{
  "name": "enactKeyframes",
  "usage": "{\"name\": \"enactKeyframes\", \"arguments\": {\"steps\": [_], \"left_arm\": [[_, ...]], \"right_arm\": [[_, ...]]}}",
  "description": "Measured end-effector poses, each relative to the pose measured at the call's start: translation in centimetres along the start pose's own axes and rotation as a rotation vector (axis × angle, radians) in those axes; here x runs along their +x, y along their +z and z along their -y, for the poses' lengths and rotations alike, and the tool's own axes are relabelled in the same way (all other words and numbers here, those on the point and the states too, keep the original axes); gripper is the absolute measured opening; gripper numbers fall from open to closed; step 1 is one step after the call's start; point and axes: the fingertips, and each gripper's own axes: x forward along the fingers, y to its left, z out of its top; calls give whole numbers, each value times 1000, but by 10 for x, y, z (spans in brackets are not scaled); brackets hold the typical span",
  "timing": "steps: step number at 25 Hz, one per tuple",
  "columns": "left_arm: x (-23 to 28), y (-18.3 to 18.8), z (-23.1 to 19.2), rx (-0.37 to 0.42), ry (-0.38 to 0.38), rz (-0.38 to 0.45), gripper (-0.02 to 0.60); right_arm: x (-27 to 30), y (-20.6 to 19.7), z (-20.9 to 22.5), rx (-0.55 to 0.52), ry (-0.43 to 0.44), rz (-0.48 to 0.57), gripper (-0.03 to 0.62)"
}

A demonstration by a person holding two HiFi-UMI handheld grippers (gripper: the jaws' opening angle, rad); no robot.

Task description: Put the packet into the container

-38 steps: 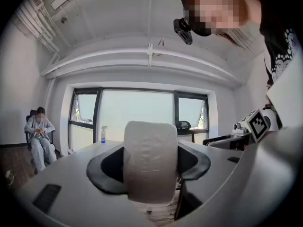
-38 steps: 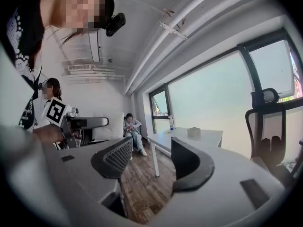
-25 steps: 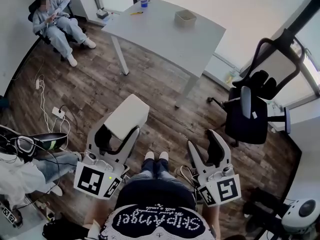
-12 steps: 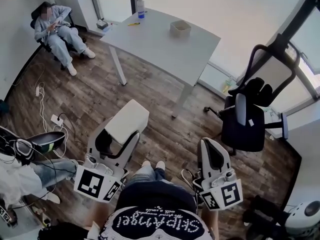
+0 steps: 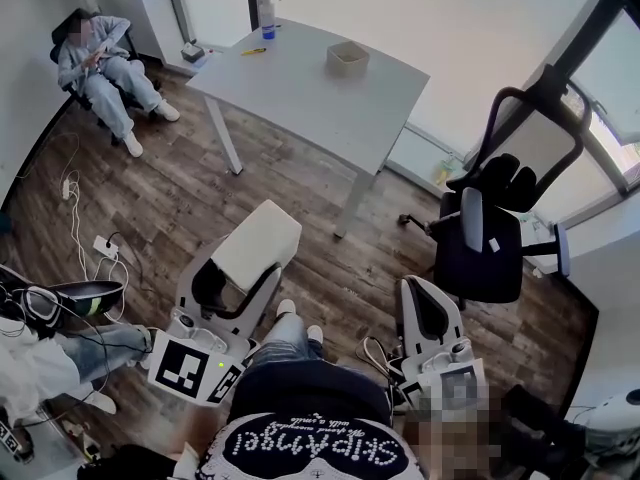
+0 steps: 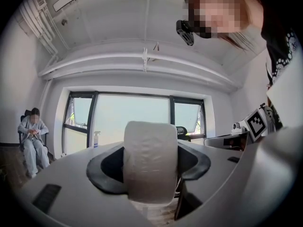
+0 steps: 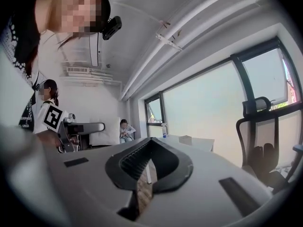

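Left fingers (image 6: 105, 167) are clamped on the packet (image 6: 150, 162); right fingers (image 7: 135, 161) are pressed together, nothing held. Container (image 5: 347, 58) is noted on the desk (image 5: 300, 98), well apart. Packet lifted; placing not yet done.

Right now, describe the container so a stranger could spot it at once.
Find the white table at the far side of the room. Near its far edge sits the container. It is a squat, beige, open tub, unlike the tall spray bottle and the flat yellow thing at the table's other end.
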Motion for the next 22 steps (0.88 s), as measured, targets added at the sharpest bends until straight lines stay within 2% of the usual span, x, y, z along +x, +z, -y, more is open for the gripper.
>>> {"name": "enactKeyframes", "arguments": {"steps": [6, 12, 22], "left_arm": [[18, -5, -21, -7, -19, -17, 279], [41, 5, -52, 8, -77, -8, 279], [69, 19, -84, 25, -170, 48, 279]], "right_arm": [[25, -4, 2, 9, -15, -28, 12], [63, 9, -2, 2, -41, -21, 12], [106, 13, -8, -9, -94, -12, 12]]}}
